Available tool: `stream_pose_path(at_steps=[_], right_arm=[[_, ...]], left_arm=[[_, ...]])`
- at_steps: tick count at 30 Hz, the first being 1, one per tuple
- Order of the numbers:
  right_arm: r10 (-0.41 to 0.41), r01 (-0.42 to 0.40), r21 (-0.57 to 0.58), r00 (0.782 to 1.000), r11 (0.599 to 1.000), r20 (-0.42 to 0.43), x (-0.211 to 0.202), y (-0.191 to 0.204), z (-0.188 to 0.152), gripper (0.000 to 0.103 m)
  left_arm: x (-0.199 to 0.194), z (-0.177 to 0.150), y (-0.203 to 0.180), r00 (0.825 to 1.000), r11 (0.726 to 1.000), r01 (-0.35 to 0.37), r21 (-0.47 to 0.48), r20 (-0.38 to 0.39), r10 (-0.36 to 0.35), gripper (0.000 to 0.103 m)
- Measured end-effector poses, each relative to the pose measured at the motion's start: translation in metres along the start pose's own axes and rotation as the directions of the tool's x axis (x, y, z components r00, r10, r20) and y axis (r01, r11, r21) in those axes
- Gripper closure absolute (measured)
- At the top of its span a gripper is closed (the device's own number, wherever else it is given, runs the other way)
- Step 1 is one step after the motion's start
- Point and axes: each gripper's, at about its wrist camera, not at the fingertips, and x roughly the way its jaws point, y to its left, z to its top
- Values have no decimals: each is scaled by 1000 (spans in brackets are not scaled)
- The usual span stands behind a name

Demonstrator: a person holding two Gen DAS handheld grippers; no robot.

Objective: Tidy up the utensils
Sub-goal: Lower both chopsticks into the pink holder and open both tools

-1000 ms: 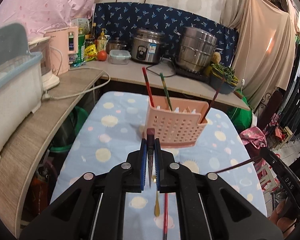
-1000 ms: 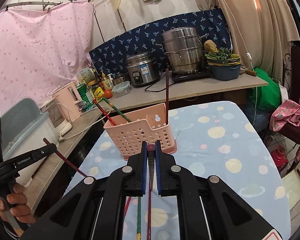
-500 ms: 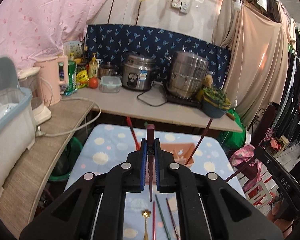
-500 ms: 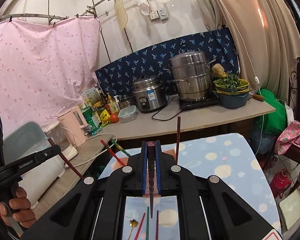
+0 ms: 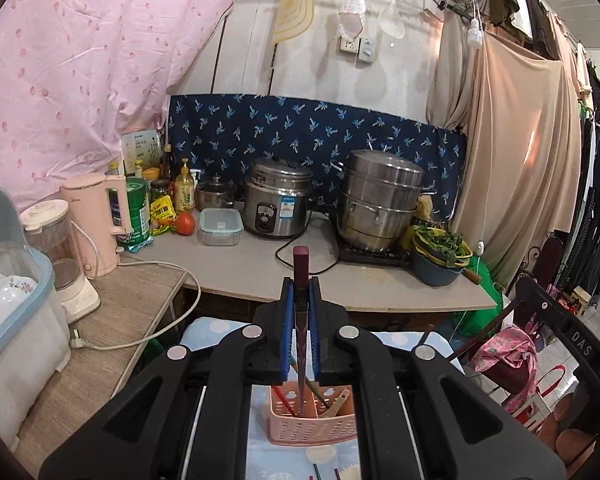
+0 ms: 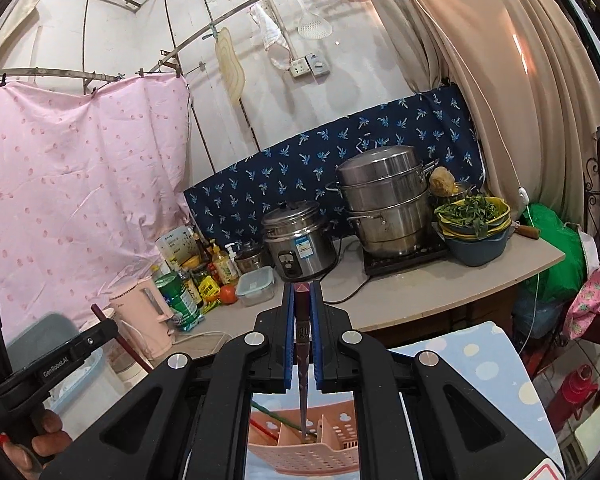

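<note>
**Both chopsticks tipped upright over the basket**

Both grippers have swung from a forward-looking pose to a steep, nearly vertical one since a second ago: then the pink basket stood ahead of the fingers, now it sits low in each wrist view, under the chopstick tips.

Going by size, the blue dotted tablecloth (image 5: 216, 328) carries everything, and the basket (image 5: 312, 426) stands on it, already holding a few sticks and what looks like a wooden spoon. A few loose utensils lie on the cloth nearer the cameras (only their ends show at the bottom edge of the left view).

The left gripper (image 5: 301, 320) is closed tight on a dark red chopstick (image 5: 301, 344), whose square butt rises above the blue pads while its point reaches down into the basket's left compartment. The right gripper (image 6: 302, 332) pinches its own dark chopstick (image 6: 303, 376) the same way, the tip at or just inside the basket (image 6: 312, 452) near a divider; I cannot tell whether either point touches the floor.

Holding each stick upright by its thick end probably lets it slide straight down between the dividers. The step in hand appears to be lowering and letting go.
</note>
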Motion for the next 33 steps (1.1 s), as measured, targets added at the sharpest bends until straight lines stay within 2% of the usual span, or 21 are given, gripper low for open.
stream_pose_path(at_steps=[11, 19, 24, 28, 33], right_arm=[[-34, 30, -33, 994, 999, -102, 55, -8, -35, 95], [-56, 46, -62, 984, 997, -169, 78, -11, -67, 94], [-61, 51, -63, 983, 997, -174, 78, -12, -71, 89], [-61, 50, -67, 985, 996, -164, 72, -10, -70, 81], [-57, 47, -69, 986, 997, -159, 61, -9, -71, 80]], left_arm=[[57, -29, 8, 996, 1000, -14, -2, -87, 14, 96], [75, -48, 13, 991, 1000, -17, -6, -135, 16, 96], [74, -52, 17, 991, 1000, -19, -20, -136, 16, 95], [70, -52, 19, 991, 999, -32, -23, -130, 29, 80], [62, -55, 20, 991, 999, -40, -17, -129, 37, 79]])
